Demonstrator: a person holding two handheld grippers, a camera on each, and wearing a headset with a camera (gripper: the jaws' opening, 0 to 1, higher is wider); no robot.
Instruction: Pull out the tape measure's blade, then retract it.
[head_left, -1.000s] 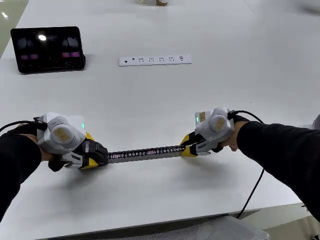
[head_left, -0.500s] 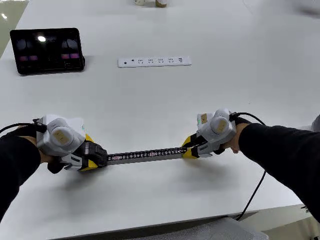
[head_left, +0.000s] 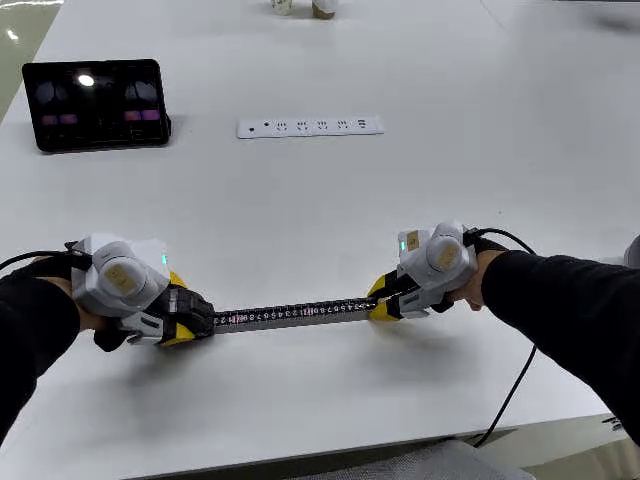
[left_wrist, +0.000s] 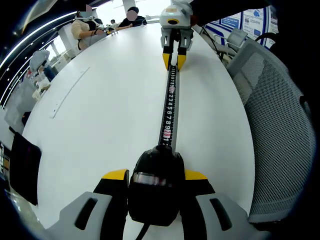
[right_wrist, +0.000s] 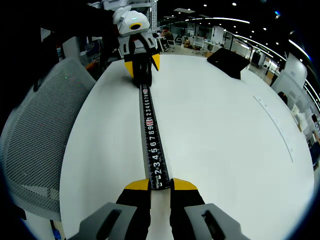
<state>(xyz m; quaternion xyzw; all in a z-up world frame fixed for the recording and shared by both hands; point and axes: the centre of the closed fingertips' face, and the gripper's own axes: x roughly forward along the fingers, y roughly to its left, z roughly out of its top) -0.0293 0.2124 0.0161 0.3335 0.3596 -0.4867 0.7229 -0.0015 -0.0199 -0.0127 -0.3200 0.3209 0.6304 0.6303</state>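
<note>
Two tools grip one tape measure: your left tool is closed on its black case, and your right tool pinches the tip of the extended blade. It lies on the white counter, nearer you than the one power strip. One tablet sits left of that strip. One mesh chair stands at the counter's edge in an open office.

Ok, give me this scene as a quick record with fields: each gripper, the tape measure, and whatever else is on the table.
left gripper: shut on the tape measure case
right gripper: shut on the free end of the blade
blade: pulled out, straight between the two grippers, numbers facing up
task stage: blade out, not yet retracted
table: white
tablet: dark, far left
power strip: white, beyond the blade
</note>
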